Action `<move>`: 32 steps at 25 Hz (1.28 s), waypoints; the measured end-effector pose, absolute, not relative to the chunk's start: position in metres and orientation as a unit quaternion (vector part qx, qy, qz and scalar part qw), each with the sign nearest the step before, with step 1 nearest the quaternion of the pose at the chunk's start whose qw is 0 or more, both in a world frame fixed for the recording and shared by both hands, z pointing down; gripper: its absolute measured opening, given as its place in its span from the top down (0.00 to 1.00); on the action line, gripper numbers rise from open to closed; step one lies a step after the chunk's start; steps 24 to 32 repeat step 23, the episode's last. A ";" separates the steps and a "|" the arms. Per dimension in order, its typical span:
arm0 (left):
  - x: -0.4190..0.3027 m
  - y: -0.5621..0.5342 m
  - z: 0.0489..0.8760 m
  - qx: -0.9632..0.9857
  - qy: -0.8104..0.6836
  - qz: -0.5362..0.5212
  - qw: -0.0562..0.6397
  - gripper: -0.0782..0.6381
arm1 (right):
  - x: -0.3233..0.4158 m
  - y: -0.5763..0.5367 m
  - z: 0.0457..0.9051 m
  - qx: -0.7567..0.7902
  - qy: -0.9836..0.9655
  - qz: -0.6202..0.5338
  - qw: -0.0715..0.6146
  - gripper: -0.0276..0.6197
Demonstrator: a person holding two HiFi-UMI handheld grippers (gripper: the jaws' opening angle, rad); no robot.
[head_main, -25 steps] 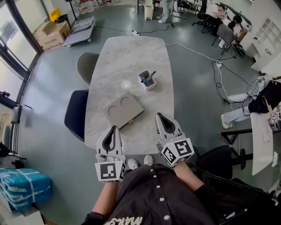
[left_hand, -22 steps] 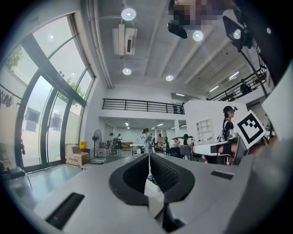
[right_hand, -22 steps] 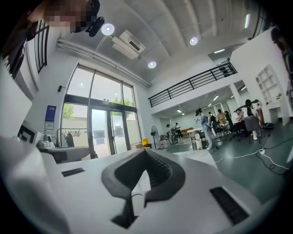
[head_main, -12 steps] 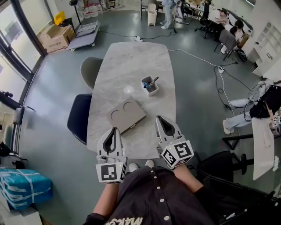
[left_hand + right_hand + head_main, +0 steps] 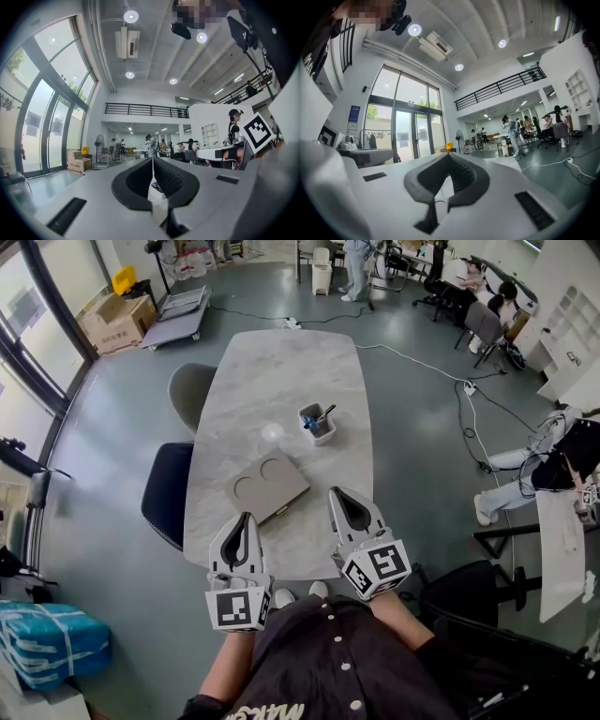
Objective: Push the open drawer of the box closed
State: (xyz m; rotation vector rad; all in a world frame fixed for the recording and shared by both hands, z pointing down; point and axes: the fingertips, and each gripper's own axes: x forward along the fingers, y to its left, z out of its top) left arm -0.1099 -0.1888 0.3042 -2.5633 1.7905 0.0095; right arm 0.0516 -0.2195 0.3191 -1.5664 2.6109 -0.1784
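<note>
on the pale stone table (image 5: 281, 362) in front of you lies the flat grey box (image 5: 267, 487). a thin edge of its drawer (image 5: 282, 514) peeks out on the side near you. your left gripper (image 5: 246, 518) hangs over the near part of the table, close to the box but not touching it. its jaws are pressed together with nothing between them. your right gripper (image 5: 336, 495) is over the table just to the right of the box and apart from it. its jaws are pressed together and empty too. behind the box sit a small white round thing (image 5: 272, 433) and a square cup (image 5: 316, 420) with pens in it. a grey chair (image 5: 186, 390) and a dark blue chair (image 5: 167, 491) stand at the table's left side.
</note>
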 end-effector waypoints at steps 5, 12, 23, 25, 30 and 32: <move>-0.106 -0.187 0.305 -0.822 0.569 0.003 0.007 0.87 | 0.051 -0.218 0.318 -0.512 0.856 -0.059 0.050 0.96; -0.108 -0.188 0.306 -0.823 0.568 0.001 0.005 0.87 | 0.047 -0.218 0.317 -0.510 0.857 -0.060 0.051 0.96; -0.109 -0.187 0.307 -0.822 0.570 0.002 0.006 0.87 | 0.045 -0.217 0.317 -0.507 0.858 -0.058 0.058 0.96; -0.109 -0.187 0.307 -0.822 0.570 0.002 0.006 0.87 | 0.045 -0.217 0.317 -0.507 0.858 -0.058 0.058 0.96; -0.109 -0.187 0.307 -0.822 0.570 0.002 0.006 0.87 | 0.045 -0.217 0.317 -0.507 0.858 -0.058 0.058 0.96; -0.109 -0.187 0.307 -0.822 0.570 0.002 0.006 0.87 | 0.045 -0.217 0.317 -0.507 0.858 -0.058 0.058 0.96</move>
